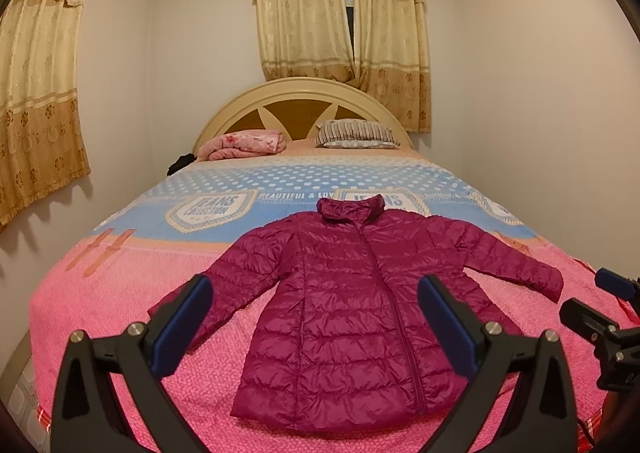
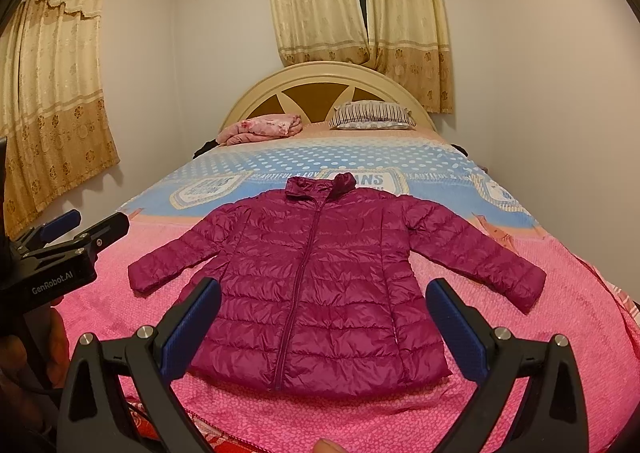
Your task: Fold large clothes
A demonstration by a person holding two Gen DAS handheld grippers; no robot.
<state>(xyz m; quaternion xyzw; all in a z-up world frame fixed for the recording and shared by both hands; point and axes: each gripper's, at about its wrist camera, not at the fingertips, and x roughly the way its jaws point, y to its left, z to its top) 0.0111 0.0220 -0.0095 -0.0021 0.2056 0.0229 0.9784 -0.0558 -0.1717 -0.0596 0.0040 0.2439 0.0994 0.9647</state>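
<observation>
Jacket [image 1: 344, 309]: magenta puffer, zipped, flat on bed [image 1: 100, 313], sleeves spread, just ahead of both grippers.
L gripper [image 1: 316, 325]: jaws wide apart, holding nothing.
R gripper [image 2: 324, 329]: same.

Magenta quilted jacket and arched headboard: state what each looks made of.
Magenta quilted jacket: thin synthetic shell, probably nylon or polyester, padded; it shines and puffs between stitched rows. Arched headboard: likely wood, cream-painted frame with satin sheen around matte brown panels.

Left sleeve cuff [image 1: 168, 313] behind gripper finger

A home bedroom — made bed [image 1: 120, 293], pillow [image 1: 356, 133], curtains [image 1: 340, 13].
</observation>
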